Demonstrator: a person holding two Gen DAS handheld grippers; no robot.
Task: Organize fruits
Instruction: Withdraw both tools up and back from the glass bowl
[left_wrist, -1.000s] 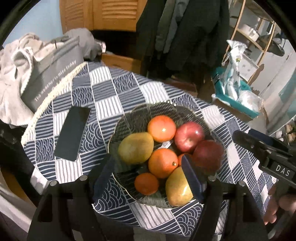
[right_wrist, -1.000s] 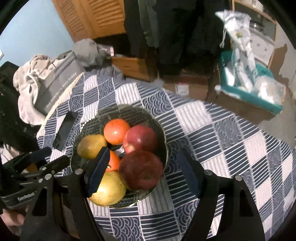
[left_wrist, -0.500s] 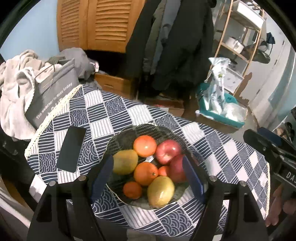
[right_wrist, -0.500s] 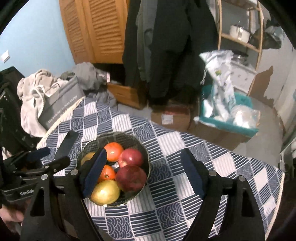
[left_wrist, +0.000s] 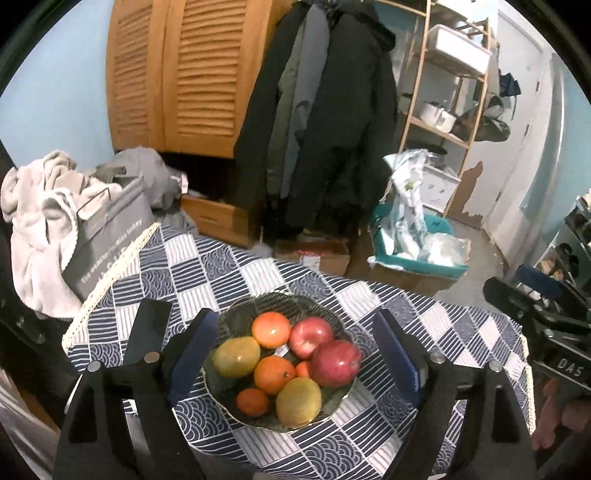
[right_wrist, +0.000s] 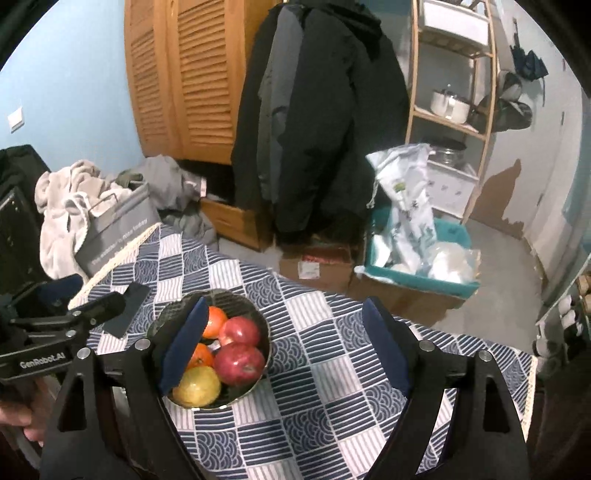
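A glass bowl (left_wrist: 231, 319) stands on the blue-and-white checked tablecloth (left_wrist: 369, 435). It holds oranges (left_wrist: 270, 329), two red apples (left_wrist: 336, 363) and two yellow-green fruits (left_wrist: 298, 400). My left gripper (left_wrist: 295, 315) hovers above and short of the bowl. Its jaws are opening, and they frame the fruit without touching it. In the right wrist view the bowl (right_wrist: 260, 323) lies low on the left, half behind the left finger. My right gripper (right_wrist: 286, 302) is open over bare cloth and holds nothing. Each gripper shows at the edge of the other's view.
A black phone (left_wrist: 147, 332) lies flat on the cloth left of the bowl. A grey bag (left_wrist: 110, 236) and heaped clothes sit at the table's far left. On the floor beyond are a cardboard box (left_wrist: 314, 254) and a teal bin (left_wrist: 417, 260).
Both grippers have risen and drawn back from the bowl, which now looks smaller and farther below. Both pairs of jaws stand wider apart. The fruit has not moved.
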